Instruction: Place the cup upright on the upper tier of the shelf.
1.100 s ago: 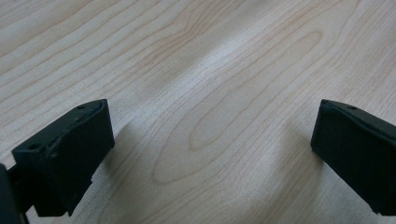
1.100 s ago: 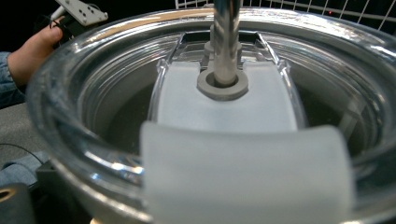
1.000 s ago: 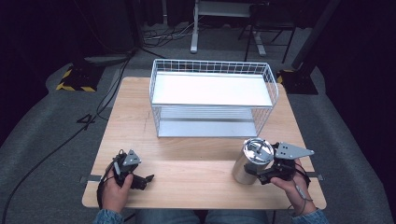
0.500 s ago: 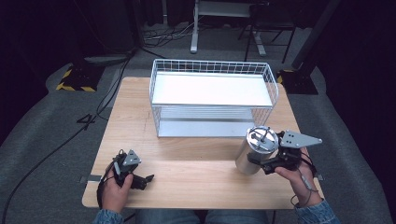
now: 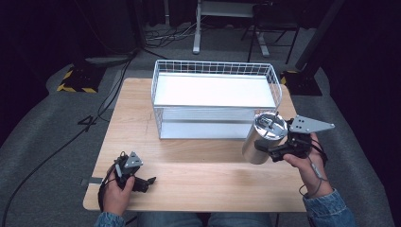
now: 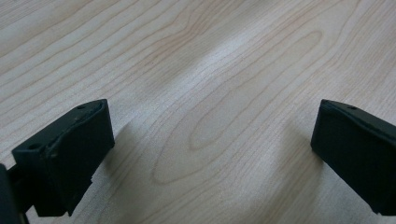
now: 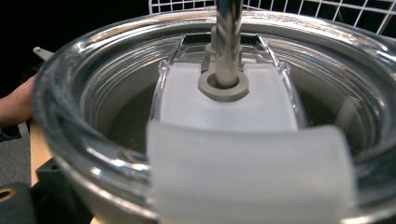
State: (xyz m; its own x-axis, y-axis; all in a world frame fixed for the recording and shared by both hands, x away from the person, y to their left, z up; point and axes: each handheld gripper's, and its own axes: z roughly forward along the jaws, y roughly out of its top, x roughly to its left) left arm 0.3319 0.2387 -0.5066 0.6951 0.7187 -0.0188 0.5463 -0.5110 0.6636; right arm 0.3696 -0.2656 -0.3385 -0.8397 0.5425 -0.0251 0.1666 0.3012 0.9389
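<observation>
The steel tumbler [image 5: 261,138] with its clear lid [image 7: 219,107] hangs tilted just in front of the wire basket [image 5: 215,68], at the basket's near right corner, its top leaning toward the basket's front wall. In the high view the right gripper [image 5: 270,150] has it by the lower side of the body, the jaws closed against the metal, and the person's right hand [image 5: 302,158] comes in from the side away from the basket. The right gripper view looks straight down onto the lid from very close: a metal straw [image 7: 228,32] rises through a grey ring in the sliding tab, and the basket's white mesh shows right behind the rim.

Well apart from the tumbler, toward the near left corner of the wooden table [image 5: 137,118] and far from the basket, the left gripper [image 5: 146,182] rests low on the wood in the person's left hand [image 5: 116,189]. Its jaws stand wide apart with bare wood between them.
</observation>
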